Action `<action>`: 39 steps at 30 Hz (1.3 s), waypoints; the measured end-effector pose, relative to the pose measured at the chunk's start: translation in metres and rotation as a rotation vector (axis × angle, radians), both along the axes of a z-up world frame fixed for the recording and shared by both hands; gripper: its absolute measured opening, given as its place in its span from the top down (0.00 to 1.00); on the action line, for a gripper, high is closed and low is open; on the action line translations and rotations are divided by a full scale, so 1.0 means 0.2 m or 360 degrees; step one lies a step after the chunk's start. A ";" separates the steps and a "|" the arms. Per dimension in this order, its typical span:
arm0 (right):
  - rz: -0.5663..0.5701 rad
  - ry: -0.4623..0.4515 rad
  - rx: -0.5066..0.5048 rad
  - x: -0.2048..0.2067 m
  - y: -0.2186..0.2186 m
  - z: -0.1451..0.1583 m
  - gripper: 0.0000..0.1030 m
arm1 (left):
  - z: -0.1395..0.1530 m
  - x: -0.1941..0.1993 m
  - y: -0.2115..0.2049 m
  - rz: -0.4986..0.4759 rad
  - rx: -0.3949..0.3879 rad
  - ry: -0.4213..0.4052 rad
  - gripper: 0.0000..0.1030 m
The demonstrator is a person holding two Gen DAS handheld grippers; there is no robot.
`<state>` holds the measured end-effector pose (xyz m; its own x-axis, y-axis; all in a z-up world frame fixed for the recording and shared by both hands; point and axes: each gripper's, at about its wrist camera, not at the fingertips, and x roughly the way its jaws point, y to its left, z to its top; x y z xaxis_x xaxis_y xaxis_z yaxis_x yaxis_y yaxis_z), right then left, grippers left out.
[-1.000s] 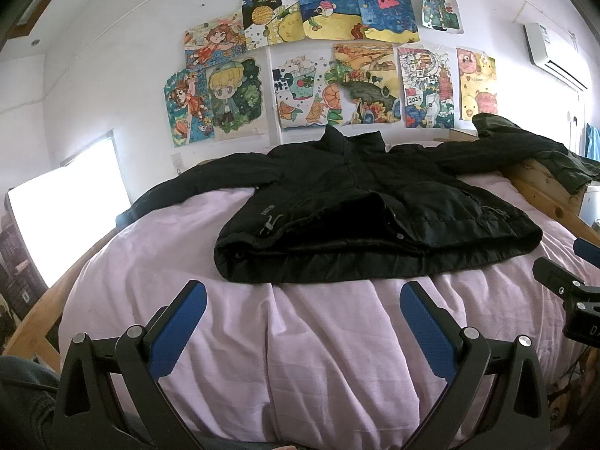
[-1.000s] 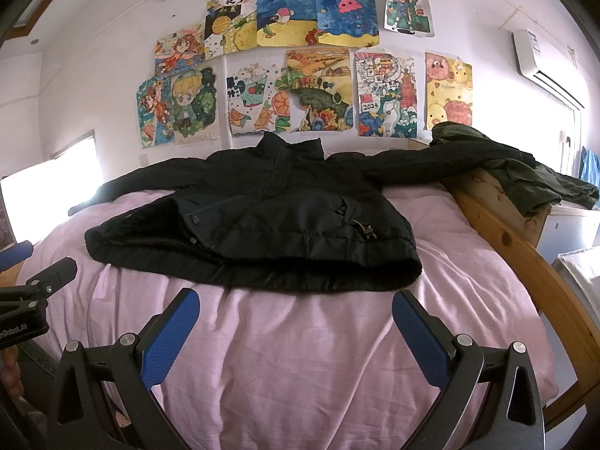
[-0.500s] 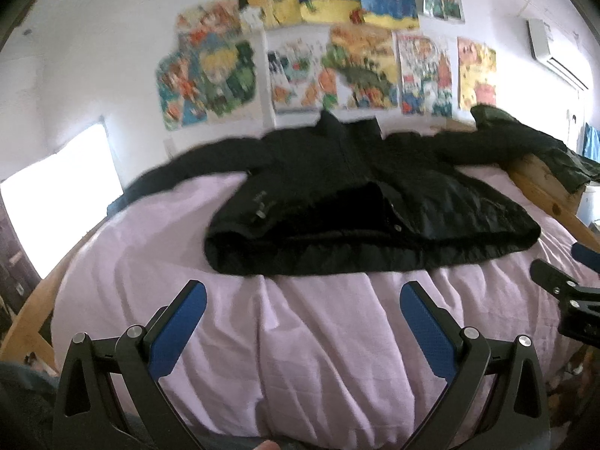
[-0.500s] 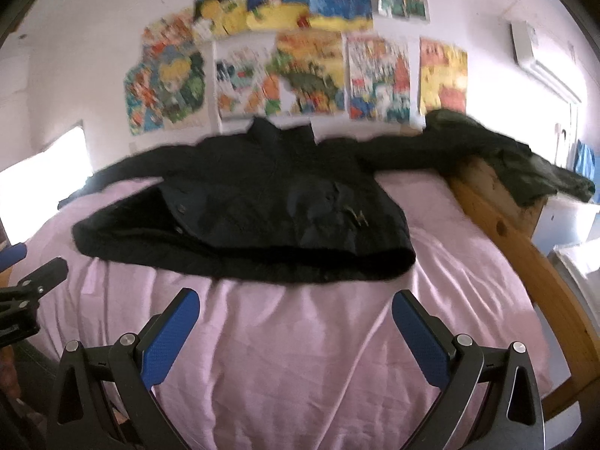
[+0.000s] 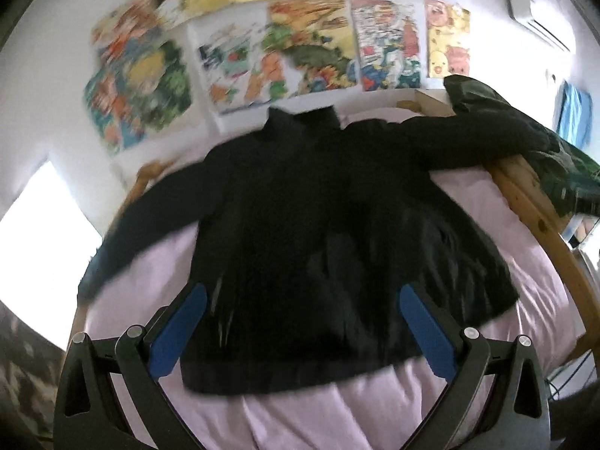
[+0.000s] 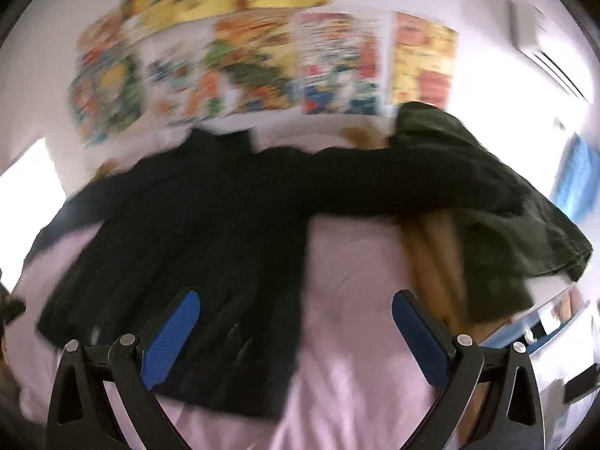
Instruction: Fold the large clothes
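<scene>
A large black padded jacket (image 5: 322, 232) lies face up on the pink bed sheet (image 5: 337, 416), collar toward the wall, both sleeves spread out sideways. My left gripper (image 5: 303, 332) is open and hangs over the jacket's lower hem, holding nothing. In the right wrist view the same jacket (image 6: 195, 232) fills the left half, its right sleeve (image 6: 375, 191) reaching onto the bed's wooden side rail. My right gripper (image 6: 295, 335) is open above the jacket's lower right corner and the sheet, nothing between its blue pads. Both views are motion blurred.
A wooden bed rail (image 5: 540, 232) runs along the right side, with a dark green garment (image 6: 498, 217) draped over it. Colourful drawings (image 5: 300, 45) cover the wall behind the bed. A bright window (image 5: 41, 240) is at the left; an air conditioner (image 5: 536, 11) hangs at the upper right.
Both grippers have moved forward over the bed and tilted down; the jacket now sits under the fingers instead of well ahead of them. Both stay open. The jacket has not moved.
</scene>
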<state>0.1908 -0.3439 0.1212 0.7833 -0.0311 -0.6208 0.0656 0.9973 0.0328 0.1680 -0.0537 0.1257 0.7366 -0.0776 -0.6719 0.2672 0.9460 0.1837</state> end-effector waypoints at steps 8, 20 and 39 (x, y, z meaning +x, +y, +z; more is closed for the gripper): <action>-0.0332 -0.0039 0.0355 0.34 -0.70 0.09 0.00 | -0.01 0.77 -0.38 -0.0168 -0.0169 -0.0057 0.02; -0.0932 0.0020 0.0731 0.45 -1.48 -0.20 0.00 | -0.59 1.68 -0.86 -0.0286 -0.0145 0.0138 0.02; -0.0976 -0.0218 0.0847 0.68 -1.55 -0.31 0.69 | -1.06 2.13 -1.05 -0.0179 -0.0240 0.0306 0.01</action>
<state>0.3273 -0.6530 0.0593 0.7928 -0.2065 -0.5734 0.5547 0.6343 0.5385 0.5939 -0.2642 -0.0861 0.5777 -0.2615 -0.7732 0.3884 0.9213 -0.0214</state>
